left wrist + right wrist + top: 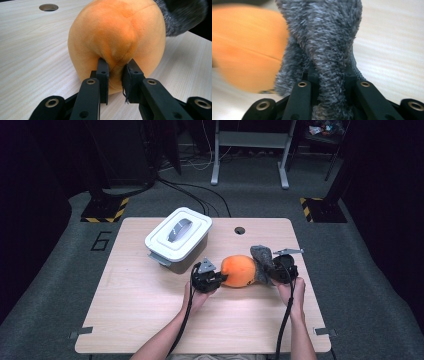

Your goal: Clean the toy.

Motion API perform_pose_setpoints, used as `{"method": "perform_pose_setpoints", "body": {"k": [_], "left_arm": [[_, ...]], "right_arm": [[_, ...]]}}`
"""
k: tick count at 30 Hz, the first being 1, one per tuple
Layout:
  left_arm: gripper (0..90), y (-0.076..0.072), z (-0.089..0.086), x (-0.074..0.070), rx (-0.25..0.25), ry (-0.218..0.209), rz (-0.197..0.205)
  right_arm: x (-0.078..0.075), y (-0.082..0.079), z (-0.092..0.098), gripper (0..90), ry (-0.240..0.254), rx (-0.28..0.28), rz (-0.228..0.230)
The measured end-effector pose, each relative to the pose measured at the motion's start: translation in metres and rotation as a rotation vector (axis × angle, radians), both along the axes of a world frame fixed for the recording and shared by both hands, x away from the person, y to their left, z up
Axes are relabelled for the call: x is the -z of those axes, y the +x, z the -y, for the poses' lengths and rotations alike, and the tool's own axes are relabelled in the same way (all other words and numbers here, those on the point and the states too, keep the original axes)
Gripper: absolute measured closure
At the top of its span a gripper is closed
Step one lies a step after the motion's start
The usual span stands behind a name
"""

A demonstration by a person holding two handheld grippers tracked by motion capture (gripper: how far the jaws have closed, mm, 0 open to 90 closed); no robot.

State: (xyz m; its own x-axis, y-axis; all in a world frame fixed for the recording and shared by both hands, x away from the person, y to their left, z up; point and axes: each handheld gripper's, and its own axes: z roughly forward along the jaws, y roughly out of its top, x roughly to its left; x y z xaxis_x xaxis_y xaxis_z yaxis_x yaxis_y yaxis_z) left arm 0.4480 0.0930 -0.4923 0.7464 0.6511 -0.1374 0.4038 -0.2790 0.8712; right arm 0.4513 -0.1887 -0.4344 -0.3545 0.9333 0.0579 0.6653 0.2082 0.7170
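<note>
Orange plush body [239, 270] at frame centre, pinched at its seam by left gripper [216, 279] fingers [103, 75]. Grey furry cover [263, 261] clamped between right gripper [276, 272] fingers, right of centre on desk [135, 310].

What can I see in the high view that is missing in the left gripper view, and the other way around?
The high view adds the white lidded box, the right gripper and both hands. The left gripper view adds how the left gripper pinches a fold of the orange plush. Both show the orange plush, its grey fur part, the table and its round hole.
</note>
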Motion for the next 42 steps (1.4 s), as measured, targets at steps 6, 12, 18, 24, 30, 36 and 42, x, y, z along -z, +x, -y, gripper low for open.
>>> {"method": "perform_pose_setpoints", "body": {"k": [6,12,18,24,30,36,42], "left_arm": [[76.6,-0.001,0.001,-0.001,0.001,0.005,0.005],[76.5,-0.001,0.001,-0.001,0.009,0.014,0.005],[76.5,-0.001,0.001,-0.002,0.009,0.018,0.005],[76.5,-0.001,0.002,-0.001,0.011,0.014,0.004],[76.5,-0.001,0.002,-0.001,0.008,0.007,0.002],[76.5,-0.001,0.002,-0.001,0.011,0.010,0.002],[76.5,-0.001,0.003,-0.001,0.014,0.012,0.006]], "right_arm": [[-0.032,-0.019,-0.021,74.9,0.030,-0.107,0.095],[-0.043,-0.025,-0.057,74.9,0.055,-0.223,0.113],[-0.033,-0.017,-0.083,75.0,0.041,-0.275,0.083],[-0.029,-0.016,-0.081,75.0,-0.031,-0.228,0.107],[-0.023,-0.013,-0.060,75.0,-0.041,-0.149,0.098],[-0.012,-0.008,-0.038,75.1,-0.047,-0.071,0.071],[0.002,-0.002,-0.024,75.1,-0.033,-0.020,0.029]]}}
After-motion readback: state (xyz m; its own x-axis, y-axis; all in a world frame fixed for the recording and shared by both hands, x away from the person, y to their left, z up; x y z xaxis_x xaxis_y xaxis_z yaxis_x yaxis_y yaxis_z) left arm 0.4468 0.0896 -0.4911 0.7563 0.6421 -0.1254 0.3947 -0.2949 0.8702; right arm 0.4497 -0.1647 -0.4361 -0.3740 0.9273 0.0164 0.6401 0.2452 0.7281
